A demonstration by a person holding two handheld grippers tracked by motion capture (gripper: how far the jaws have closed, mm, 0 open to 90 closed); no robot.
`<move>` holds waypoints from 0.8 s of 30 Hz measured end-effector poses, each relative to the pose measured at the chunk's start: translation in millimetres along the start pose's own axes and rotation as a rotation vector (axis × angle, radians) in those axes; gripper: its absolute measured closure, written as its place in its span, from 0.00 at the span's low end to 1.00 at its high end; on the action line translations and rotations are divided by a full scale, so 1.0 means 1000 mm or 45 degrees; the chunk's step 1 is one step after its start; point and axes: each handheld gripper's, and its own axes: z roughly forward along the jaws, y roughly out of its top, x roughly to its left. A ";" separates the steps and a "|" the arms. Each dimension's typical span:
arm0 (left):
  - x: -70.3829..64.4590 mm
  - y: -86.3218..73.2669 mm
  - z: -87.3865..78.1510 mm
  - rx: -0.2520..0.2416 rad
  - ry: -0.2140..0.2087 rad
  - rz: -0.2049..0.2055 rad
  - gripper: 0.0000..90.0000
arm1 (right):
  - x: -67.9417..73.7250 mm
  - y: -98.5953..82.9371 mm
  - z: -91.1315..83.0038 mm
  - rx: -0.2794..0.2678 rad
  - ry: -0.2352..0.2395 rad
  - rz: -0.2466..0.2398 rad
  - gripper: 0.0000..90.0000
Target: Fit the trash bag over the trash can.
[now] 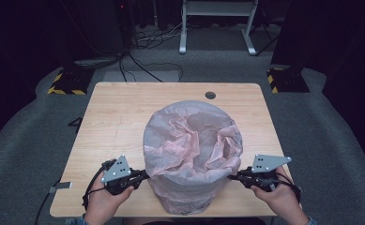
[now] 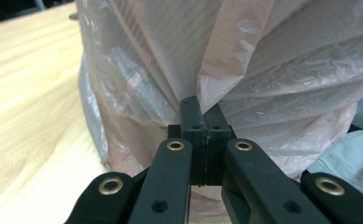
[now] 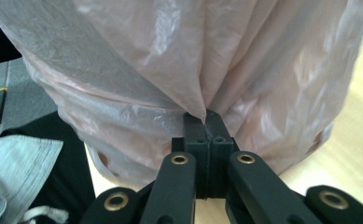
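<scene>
A round bin lined with a thin pink plastic bag [image 1: 192,150] stands on the wooden table [image 1: 119,117], near its front edge. The bag is folded over the rim and hangs down the bin's sides. My left gripper [image 1: 145,175] is at the bin's left side, shut on a pinch of the bag [image 2: 244,65]; the film fans out from its jaws [image 2: 198,112]. My right gripper [image 1: 231,177] is at the bin's right side, likewise shut on a fold of the bag [image 3: 170,60], which puckers into its tips [image 3: 202,119].
A dark round grommet hole [image 1: 210,95] sits at the table's far edge. Cables [image 1: 138,61] and a white desk frame [image 1: 217,23] lie on the grey carpet beyond. Yellow-black striped stand bases [image 1: 67,82] flank the far corners.
</scene>
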 end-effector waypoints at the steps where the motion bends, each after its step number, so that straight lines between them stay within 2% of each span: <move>1: 0.001 -0.002 0.000 0.018 0.000 -0.003 1.00 | -0.001 -0.003 0.001 0.004 0.003 0.007 1.00; 4: 0.003 -0.007 0.003 0.043 -0.004 -0.029 1.00 | -0.004 -0.011 0.004 0.021 0.009 0.033 1.00; 7: 0.003 -0.010 0.005 0.079 -0.017 -0.034 1.00 | -0.005 -0.016 0.008 0.060 0.012 0.040 1.00; 11: 0.003 -0.015 0.006 0.163 -0.022 -0.043 1.00 | -0.003 -0.024 0.014 0.129 0.030 0.048 1.00; 12: 0.004 -0.017 0.006 0.190 -0.009 -0.055 1.00 | -0.004 -0.027 0.015 0.145 0.034 0.052 1.00; 14: 0.007 -0.022 0.008 0.218 -0.020 -0.083 1.00 | -0.005 -0.032 0.018 0.159 0.045 0.073 1.00; 16: 0.008 -0.026 0.009 0.213 -0.033 -0.118 1.00 | -0.005 -0.036 0.020 0.159 0.053 0.096 1.00; 19: 0.008 -0.025 0.005 0.180 -0.039 -0.099 1.00 | -0.007 -0.037 0.019 0.143 0.063 0.103 1.00; 20: 0.008 -0.025 0.003 0.138 -0.041 -0.102 0.91 | -0.007 -0.036 0.018 0.132 0.061 0.095 0.89; 21: 0.009 -0.025 0.000 0.091 -0.032 -0.110 0.78 | -0.008 -0.036 0.016 0.115 0.036 0.087 0.67; 22: 0.010 -0.024 -0.004 0.054 -0.018 -0.115 0.65 | -0.009 -0.036 0.015 0.083 0.011 0.075 0.54; 23: 0.011 -0.024 -0.009 0.029 -0.008 -0.121 0.57 | -0.009 -0.036 0.012 0.050 -0.005 0.064 0.47; 24: 0.011 -0.024 -0.013 0.004 -0.002 -0.129 0.53 | -0.010 -0.035 0.007 0.012 -0.011 0.062 0.41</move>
